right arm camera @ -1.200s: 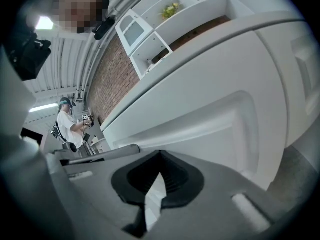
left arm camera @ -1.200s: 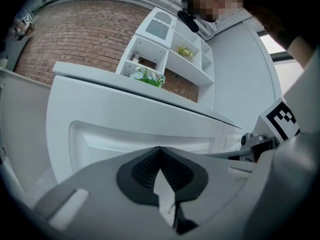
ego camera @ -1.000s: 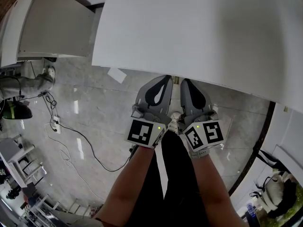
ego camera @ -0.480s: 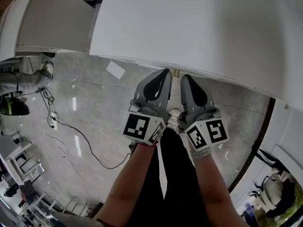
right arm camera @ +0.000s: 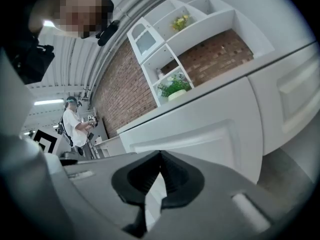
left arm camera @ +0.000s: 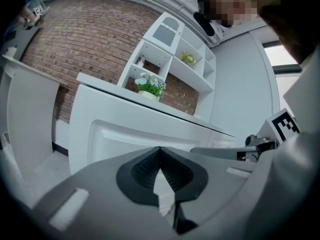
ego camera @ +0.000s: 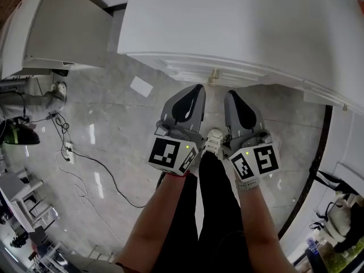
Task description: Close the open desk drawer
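The white desk [ego camera: 239,21] fills the top of the head view. Its drawer front [ego camera: 250,74], with a recessed panel and a small knob [ego camera: 214,73], shows just below the top's edge; how far it stands out I cannot tell. My left gripper [ego camera: 198,89] and right gripper [ego camera: 232,94] hang side by side over the floor, a short way off the drawer front, both shut and holding nothing. The left gripper [left arm camera: 160,149] faces the panelled front [left arm camera: 130,136] in its own view. So does the right gripper [right arm camera: 160,155], before the same front [right arm camera: 200,136].
A second white desk [ego camera: 57,27] stands at the upper left. Cables [ego camera: 85,161] and a sheet of paper [ego camera: 141,86] lie on the grey floor. My shoe [ego camera: 214,136] is between the grippers. A wall shelf with plants [left arm camera: 150,86] stands behind the desk; a person [right arm camera: 75,124] stands far off.
Both grippers have drawn back from under the desk's edge toward my body. The drawer front and its knob, hidden before, now show in the head view.
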### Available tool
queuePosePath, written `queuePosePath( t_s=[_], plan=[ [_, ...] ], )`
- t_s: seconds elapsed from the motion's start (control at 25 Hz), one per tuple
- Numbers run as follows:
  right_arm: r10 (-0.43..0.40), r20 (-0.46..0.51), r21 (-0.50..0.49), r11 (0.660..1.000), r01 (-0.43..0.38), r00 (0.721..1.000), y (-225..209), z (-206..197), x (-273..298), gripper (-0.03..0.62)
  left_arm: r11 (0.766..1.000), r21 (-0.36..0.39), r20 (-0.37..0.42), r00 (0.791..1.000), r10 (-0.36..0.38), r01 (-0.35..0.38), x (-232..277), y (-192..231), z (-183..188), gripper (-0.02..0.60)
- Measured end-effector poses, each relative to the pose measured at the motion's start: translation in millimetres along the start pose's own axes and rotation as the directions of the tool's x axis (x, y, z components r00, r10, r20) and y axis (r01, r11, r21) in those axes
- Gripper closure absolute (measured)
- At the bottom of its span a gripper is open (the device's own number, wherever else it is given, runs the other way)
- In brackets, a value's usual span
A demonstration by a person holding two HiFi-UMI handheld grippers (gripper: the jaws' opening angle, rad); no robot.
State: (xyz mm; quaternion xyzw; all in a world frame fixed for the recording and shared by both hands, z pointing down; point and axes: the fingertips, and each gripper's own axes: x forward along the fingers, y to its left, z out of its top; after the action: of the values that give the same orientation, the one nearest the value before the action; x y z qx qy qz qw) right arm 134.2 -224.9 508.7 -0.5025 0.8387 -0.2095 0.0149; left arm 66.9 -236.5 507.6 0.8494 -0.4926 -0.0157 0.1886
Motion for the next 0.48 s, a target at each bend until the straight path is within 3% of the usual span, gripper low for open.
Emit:
queuePosePath(
  t_s=[0.2,0.48],
  plan=[
    [-0.016,0.038,-0.122,0.992,0.021,0.999,17.6,22.4,-25.1,0.595,0.998,0.044,0.006,0.999,-0.042,0.041,-27.2,-10.4,18.3,0.580],
    [-0.029,0.079,-0.162,0.986,0.041,0.996,45.6,46.8,-71.8,0.595,0.991,0.089,0.010,0.995,-0.101,0.100,-71.4,-26.3,46.0,0.580]
  ],
)
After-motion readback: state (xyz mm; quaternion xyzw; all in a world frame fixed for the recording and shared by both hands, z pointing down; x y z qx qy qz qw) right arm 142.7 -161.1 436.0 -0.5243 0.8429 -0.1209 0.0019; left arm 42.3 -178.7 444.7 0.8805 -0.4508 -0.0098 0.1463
